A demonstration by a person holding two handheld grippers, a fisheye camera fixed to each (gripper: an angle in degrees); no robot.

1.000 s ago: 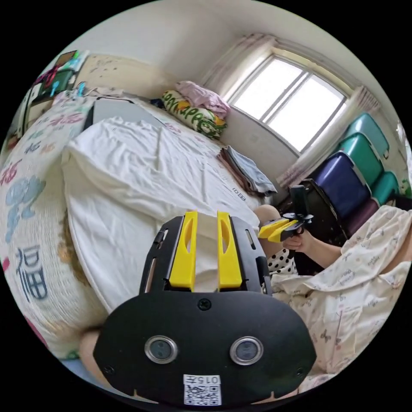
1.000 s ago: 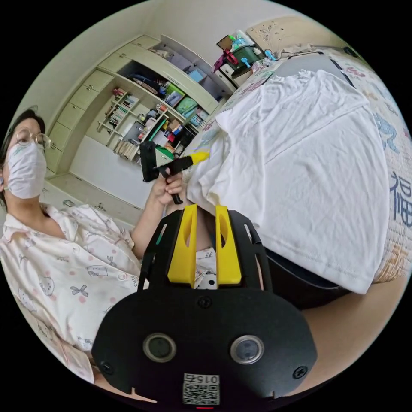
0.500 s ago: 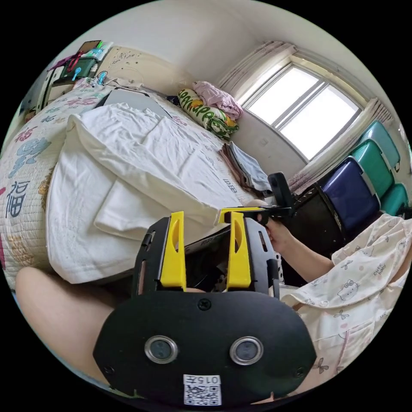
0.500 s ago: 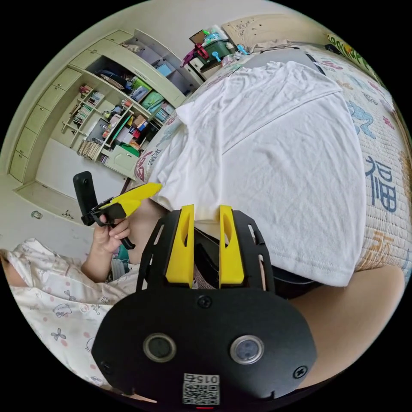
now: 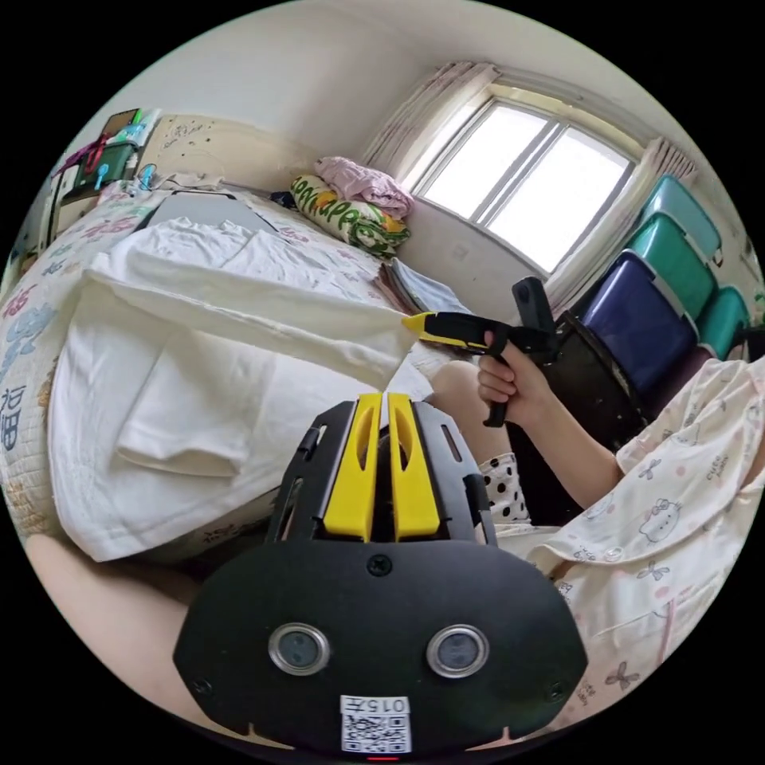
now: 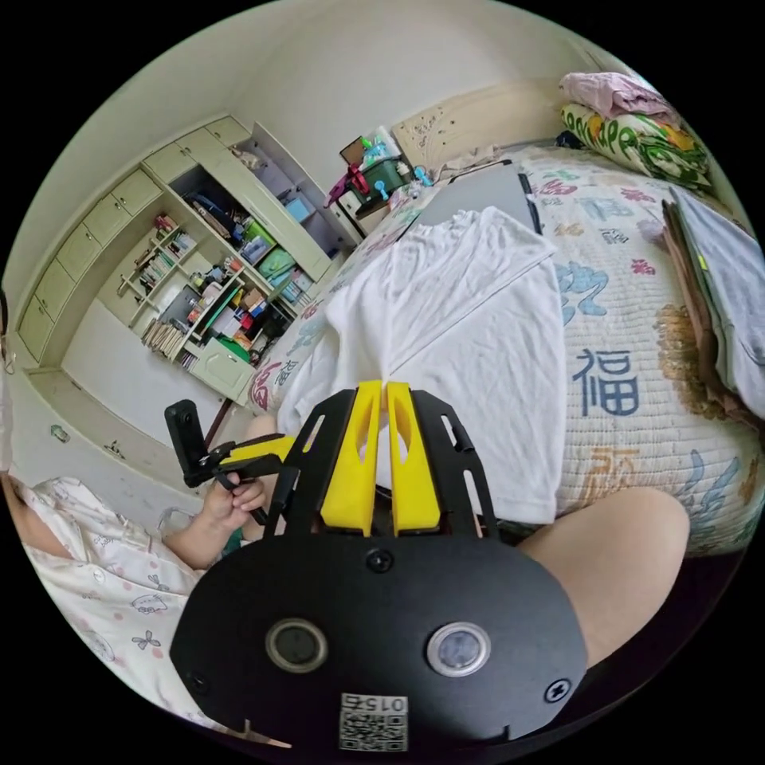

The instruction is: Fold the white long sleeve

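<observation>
The white long sleeve shirt (image 5: 199, 382) lies on the patterned bed quilt (image 6: 621, 382), its hem hanging over the near edge. One sleeve (image 5: 239, 307) is lifted and stretched taut across the body. My right gripper (image 5: 410, 323) is shut on that sleeve's end. In the right gripper view its jaws (image 6: 385, 388) stand together against the shirt (image 6: 478, 319). My left gripper (image 5: 384, 396) is shut just below the sleeve's hanging corner; I cannot tell whether cloth is nipped. Its yellow finger (image 6: 263, 450) pokes out beside the right gripper's frame.
Rolled bedding (image 5: 351, 215) sits at the head of the bed by the window. A pile of folded clothes (image 6: 717, 303) lies on the quilt's right side. A dark flat pad (image 6: 478, 191) lies beyond the shirt. Stacked blue and green cases (image 5: 645, 319) and shelves (image 6: 231, 263) flank the bed.
The right gripper has taken the sleeve's end and pulled it up and across. The left gripper, open half a second ago, is now shut and sits back from the shirt.
</observation>
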